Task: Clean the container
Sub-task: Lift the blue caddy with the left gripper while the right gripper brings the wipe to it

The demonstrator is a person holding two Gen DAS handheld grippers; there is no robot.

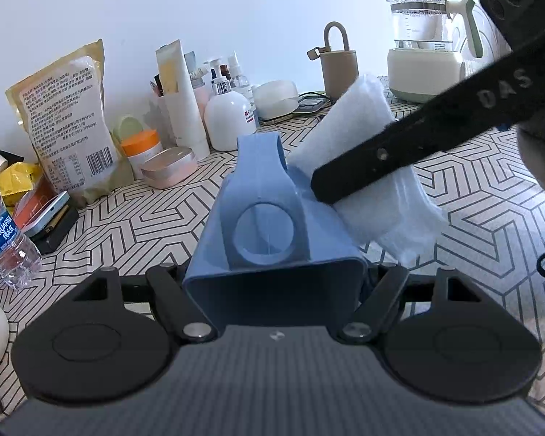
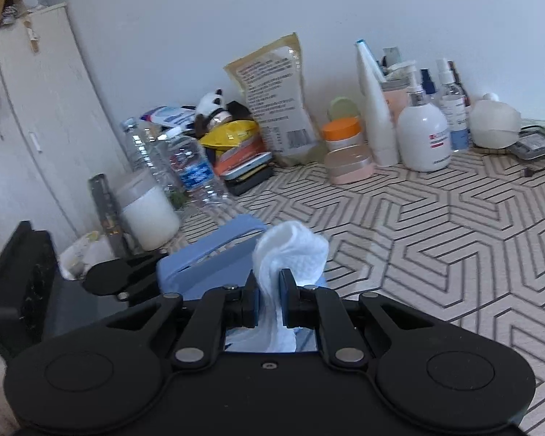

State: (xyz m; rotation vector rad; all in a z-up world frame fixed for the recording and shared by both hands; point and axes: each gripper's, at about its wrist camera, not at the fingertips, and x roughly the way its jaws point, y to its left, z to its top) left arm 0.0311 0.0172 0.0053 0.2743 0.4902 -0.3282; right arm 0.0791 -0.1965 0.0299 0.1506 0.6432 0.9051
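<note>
Here the left gripper (image 1: 272, 283) pinches the blue container (image 1: 269, 225) above the patterned table (image 1: 472, 196) while the right gripper (image 2: 269, 299) squeezes a white cloth (image 2: 290, 250) against its side, so hard rubbing could twist the container loose or pull the cloth free.
</note>
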